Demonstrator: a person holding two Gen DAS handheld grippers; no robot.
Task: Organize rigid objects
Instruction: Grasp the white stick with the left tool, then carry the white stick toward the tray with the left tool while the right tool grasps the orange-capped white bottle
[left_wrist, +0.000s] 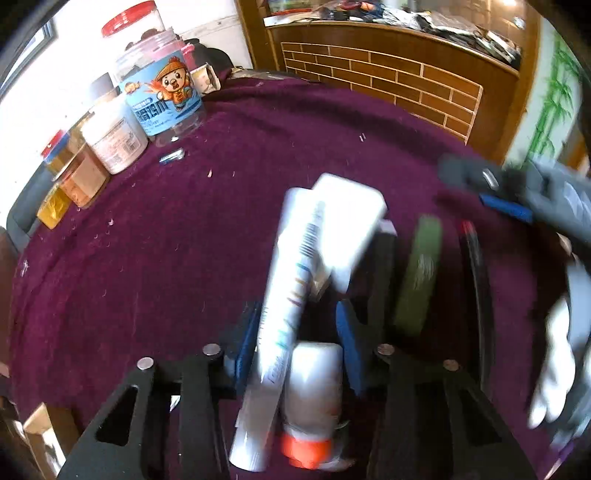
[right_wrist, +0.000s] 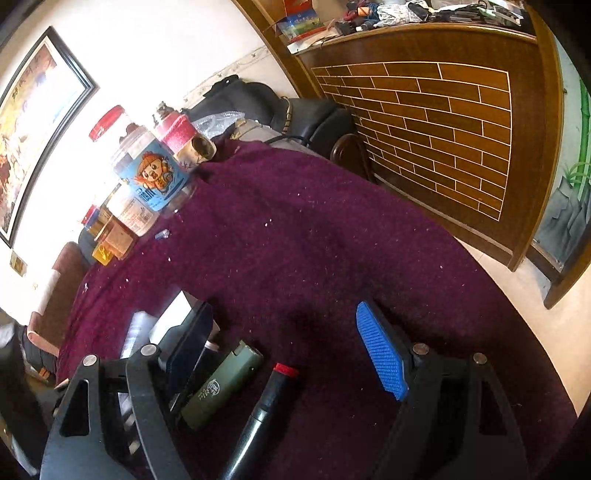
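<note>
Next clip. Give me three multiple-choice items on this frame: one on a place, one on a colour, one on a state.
1. Where does the cartoon-label jar stand?
A) at the edge of the table, among other jars
B) on the floor
C) on the wooden counter

2. What colour is the band on the black cylinder?
A) blue
B) red
C) yellow

3. How is the right hand-held gripper?
A) shut on the green lighter
B) shut on a jar
C) open, pads touching nothing

Answers:
1 A: it stands with the other jars at the cloth's edge.
2 B: a red ring circles the cylinder's end.
3 C: its blue pads stand wide apart.
</note>
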